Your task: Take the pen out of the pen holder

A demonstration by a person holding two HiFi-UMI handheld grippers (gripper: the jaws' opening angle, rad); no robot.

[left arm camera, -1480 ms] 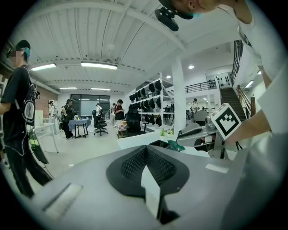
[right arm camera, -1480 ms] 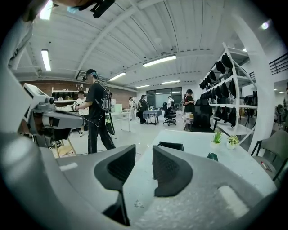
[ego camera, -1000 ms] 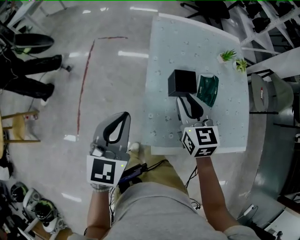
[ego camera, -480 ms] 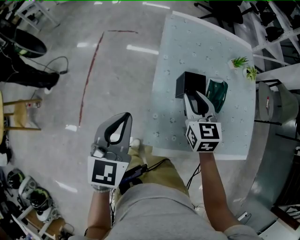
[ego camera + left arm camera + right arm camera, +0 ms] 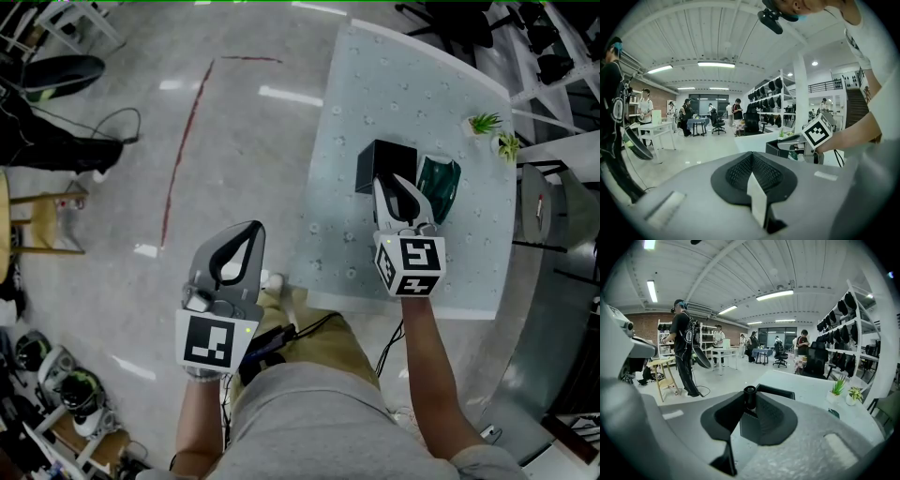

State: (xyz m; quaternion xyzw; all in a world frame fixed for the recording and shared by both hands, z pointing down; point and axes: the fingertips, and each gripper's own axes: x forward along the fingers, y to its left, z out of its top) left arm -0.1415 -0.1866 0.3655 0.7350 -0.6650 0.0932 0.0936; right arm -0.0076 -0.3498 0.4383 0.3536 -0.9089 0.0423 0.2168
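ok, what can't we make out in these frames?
- Head view: the right gripper, its jaws just closing with the pen between them, covers the pen and the opening of the holder.
- Right gripper view: only the pen's top shows; the rest is down in the holder.
- Other pens in the holder: hidden in both views.
- Green thing beside the holder: too small in the head view to identify.

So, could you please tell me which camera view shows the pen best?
The right gripper view: the pen stands up close between the right gripper's jaws, which have just been closing onto it. In the head view that gripper covers it; in the left gripper view only the distant pen holder shows.
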